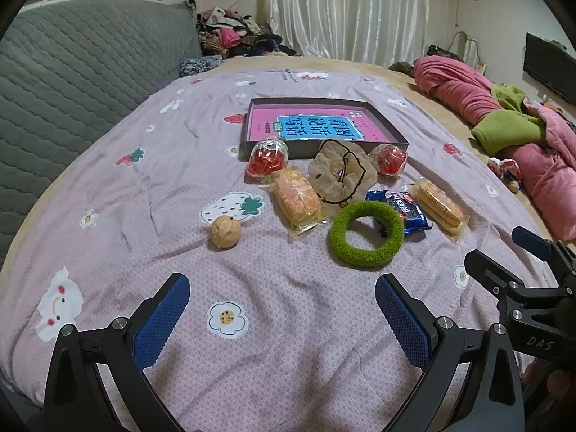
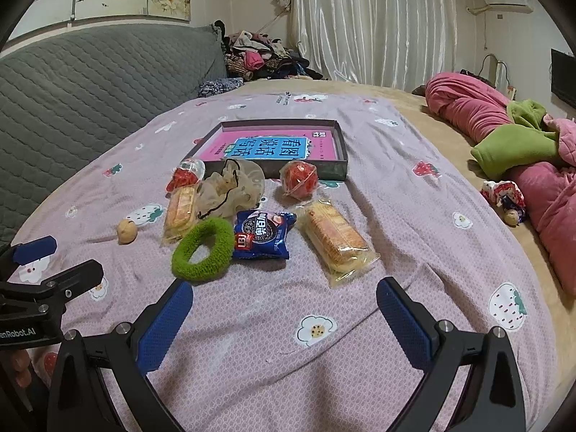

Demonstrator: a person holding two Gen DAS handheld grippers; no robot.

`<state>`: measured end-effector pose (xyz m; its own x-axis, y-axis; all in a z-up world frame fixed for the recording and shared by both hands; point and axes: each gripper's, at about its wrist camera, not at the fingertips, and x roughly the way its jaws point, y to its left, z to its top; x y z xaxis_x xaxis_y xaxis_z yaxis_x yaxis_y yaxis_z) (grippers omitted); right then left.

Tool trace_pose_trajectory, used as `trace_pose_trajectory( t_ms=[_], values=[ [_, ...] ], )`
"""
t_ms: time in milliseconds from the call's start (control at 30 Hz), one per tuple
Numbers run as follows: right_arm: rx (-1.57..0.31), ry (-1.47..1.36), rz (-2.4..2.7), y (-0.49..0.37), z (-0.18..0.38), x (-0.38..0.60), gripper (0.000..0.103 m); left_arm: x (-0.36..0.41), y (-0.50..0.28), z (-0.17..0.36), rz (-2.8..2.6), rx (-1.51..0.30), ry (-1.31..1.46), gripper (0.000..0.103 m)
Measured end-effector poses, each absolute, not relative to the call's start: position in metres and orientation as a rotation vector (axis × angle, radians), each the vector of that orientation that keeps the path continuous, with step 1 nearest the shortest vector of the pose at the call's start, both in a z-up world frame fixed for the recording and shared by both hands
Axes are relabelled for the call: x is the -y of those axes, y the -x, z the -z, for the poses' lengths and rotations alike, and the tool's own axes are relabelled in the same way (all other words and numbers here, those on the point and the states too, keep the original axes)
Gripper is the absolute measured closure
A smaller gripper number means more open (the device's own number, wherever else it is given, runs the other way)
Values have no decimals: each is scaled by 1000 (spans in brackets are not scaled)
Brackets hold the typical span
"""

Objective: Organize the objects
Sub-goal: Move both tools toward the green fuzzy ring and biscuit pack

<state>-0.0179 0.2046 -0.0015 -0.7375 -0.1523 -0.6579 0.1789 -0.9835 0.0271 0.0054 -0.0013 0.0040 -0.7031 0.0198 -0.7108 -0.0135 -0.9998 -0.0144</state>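
Observation:
On the pink patterned sheet lies a dark shallow box (image 1: 394, 136) (image 2: 343, 145) holding a pink and blue book (image 1: 316, 126) (image 2: 273, 145). In front of it sit two red wrapped candies (image 1: 268, 156) (image 1: 390, 158), a beige scrunchie (image 1: 342, 172) (image 2: 234, 187), two cracker packs (image 1: 297, 196) (image 2: 336, 237), a blue cookie pack (image 1: 406, 210) (image 2: 262, 234), a green fuzzy ring (image 1: 367, 234) (image 2: 203, 248) and a walnut (image 1: 225, 232) (image 2: 126, 231). My left gripper (image 1: 282, 300) hangs open before the ring. My right gripper (image 2: 284, 304) hangs open before the right cracker pack.
A grey quilted headboard (image 1: 79, 64) rises at the left. Pink and green bedding (image 1: 522, 136) (image 2: 522, 144) is heaped at the right, with a small doll (image 2: 504, 198) beside it. Clothes (image 1: 234, 36) are piled at the back by the white curtain (image 2: 370, 25).

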Motion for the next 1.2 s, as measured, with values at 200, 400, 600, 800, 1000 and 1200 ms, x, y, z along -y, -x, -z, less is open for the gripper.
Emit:
trace_pose_trajectory(
  t_ms=[200, 400, 600, 800, 1000, 1200],
  values=[
    [-91, -1021, 2786, 17, -5, -204, 0, 2, -4, -9, -2891, -3, 1174, 0],
    [-130, -979, 2802, 16, -14, -204, 0, 6, 0, -14, -2870, 52, 1162, 0],
    [-138, -970, 2796, 17, -18, -206, 0, 7, 6, -14, -2878, 39, 1175, 0],
    [-169, -957, 2793, 23, -25, -208, 0, -1, 14, -18, -2869, 42, 1179, 0],
    [-171, -969, 2782, 31, -30, -215, 0, -13, 26, -18, -2842, 50, 1194, 0],
    [-181, -1004, 2742, 41, -26, -220, 0, -28, 40, -9, -2803, 35, 1249, 0]
  ],
)
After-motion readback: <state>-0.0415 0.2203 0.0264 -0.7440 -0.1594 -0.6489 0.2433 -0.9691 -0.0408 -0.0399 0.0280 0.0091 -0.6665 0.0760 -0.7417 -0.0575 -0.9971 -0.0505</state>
